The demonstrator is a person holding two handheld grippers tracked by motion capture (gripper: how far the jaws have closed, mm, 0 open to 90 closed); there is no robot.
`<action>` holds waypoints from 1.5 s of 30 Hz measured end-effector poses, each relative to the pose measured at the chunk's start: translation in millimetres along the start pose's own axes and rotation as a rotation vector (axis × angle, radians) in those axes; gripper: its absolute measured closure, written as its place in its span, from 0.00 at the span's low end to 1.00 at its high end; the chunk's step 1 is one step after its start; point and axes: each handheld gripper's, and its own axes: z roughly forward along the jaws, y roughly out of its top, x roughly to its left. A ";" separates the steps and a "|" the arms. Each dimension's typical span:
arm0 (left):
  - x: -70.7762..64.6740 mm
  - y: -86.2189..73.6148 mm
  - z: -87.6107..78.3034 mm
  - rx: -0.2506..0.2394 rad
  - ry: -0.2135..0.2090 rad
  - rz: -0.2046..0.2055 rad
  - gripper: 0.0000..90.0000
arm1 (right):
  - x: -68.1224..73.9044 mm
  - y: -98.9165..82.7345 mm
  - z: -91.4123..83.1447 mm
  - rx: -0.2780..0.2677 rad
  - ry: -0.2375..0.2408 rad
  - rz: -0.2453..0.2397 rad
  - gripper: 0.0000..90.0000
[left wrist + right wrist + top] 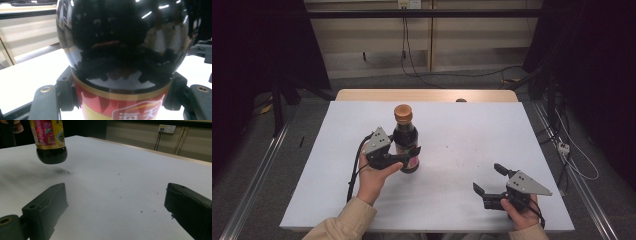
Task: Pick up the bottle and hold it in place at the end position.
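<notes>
ITEM: soy sauce bottle (405, 142). Dark glass, brown cap, red/yellow label. Long axis upright, cap toward 12 o'clock in high view. Loc: left-centre of white surface (462, 150). In right gripper view its rounded base (52, 155) hangs clear of the surface, shadow beneath, so it reads as lifted, not resting.

LEFT hand-held gripper (409, 156): clamped on the bottle's lower body at label level; approaches from bottle's 8 o'clock. Left gripper view: label band (120, 107) sits between the two black jaws, both sides pressing glass.

RIGHT hand-held gripper (489, 179): jaws spread wide, nothing between them; low over the surface near front-right corner. Jaws point toward approx. 10 o'clock.

KEY RELATION: bottle lies at approx. 10 o'clock from right hand-held gripper, well apart; left hand is nearer, already carrying it. Judgement: any set-down or hand-over depends on keeping the axis vertical; right side would need to travel toward 10 o'clock to reach cap or body.
</notes>
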 end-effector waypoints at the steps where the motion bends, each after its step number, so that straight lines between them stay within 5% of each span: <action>1: 0.4 1.1 1.4 0.000 -0.002 0.001 0.34 | 0.0 0.0 0.0 0.000 0.000 0.000 0.05; 3: 1.6 2.8 4.1 -0.006 0.004 0.003 0.34 | 0.4 0.3 -0.5 0.001 0.000 -0.001 0.05; 4: 4.0 3.7 5.3 -0.005 -0.030 0.005 0.34 | 0.4 0.3 -0.5 0.001 0.000 -0.001 0.05; 7: 4.5 5.3 9.8 -0.003 0.002 0.007 0.34 | -0.1 0.4 -0.6 -0.003 -0.007 -0.002 0.04; 19: 9.1 6.2 24.3 0.007 -0.008 0.006 0.34 | -0.2 0.6 -1.8 -0.006 -0.008 -0.007 0.04; 20: 11.3 6.3 25.4 0.007 -0.037 0.006 0.34 | 0.3 0.6 -2.1 -0.006 -0.004 -0.009 0.04; 22: 12.8 6.6 28.7 0.000 -0.010 -0.001 0.34 | 0.2 0.6 -1.4 -0.003 -0.006 -0.008 0.04; 45: 26.9 9.0 69.7 0.014 -0.011 0.004 0.34 | 0.2 0.1 -1.1 -0.004 0.010 -0.005 0.04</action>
